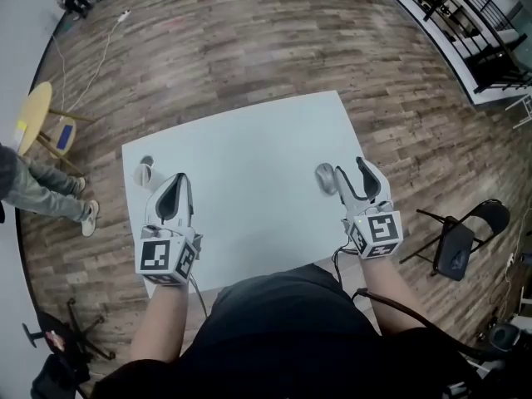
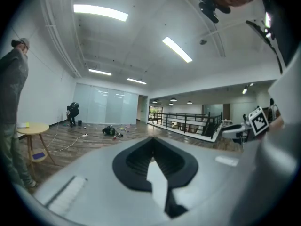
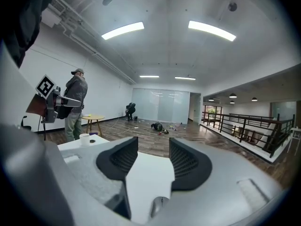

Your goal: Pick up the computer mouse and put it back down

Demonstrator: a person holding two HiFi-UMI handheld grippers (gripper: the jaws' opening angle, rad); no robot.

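Note:
The grey computer mouse [image 1: 325, 178] lies on the white table [image 1: 249, 165] near its right edge. My right gripper [image 1: 350, 168] stands open right beside it, with its left finger next to the mouse. In the right gripper view the mouse [image 3: 159, 206] shows low in the gap between the parted jaws of the right gripper [image 3: 154, 147], and no pad presses on it. My left gripper [image 1: 176, 179] hovers over the table's left side, shut and empty. The left gripper view shows the left gripper [image 2: 151, 149] with its jaws meeting over bare table.
A white cup [image 1: 145, 174] stands at the table's far left corner, just ahead of the left gripper. A person [image 1: 33, 191] stands left of the table by a yellow round table [image 1: 33, 116]. A black folding chair [image 1: 459, 241] is on the right.

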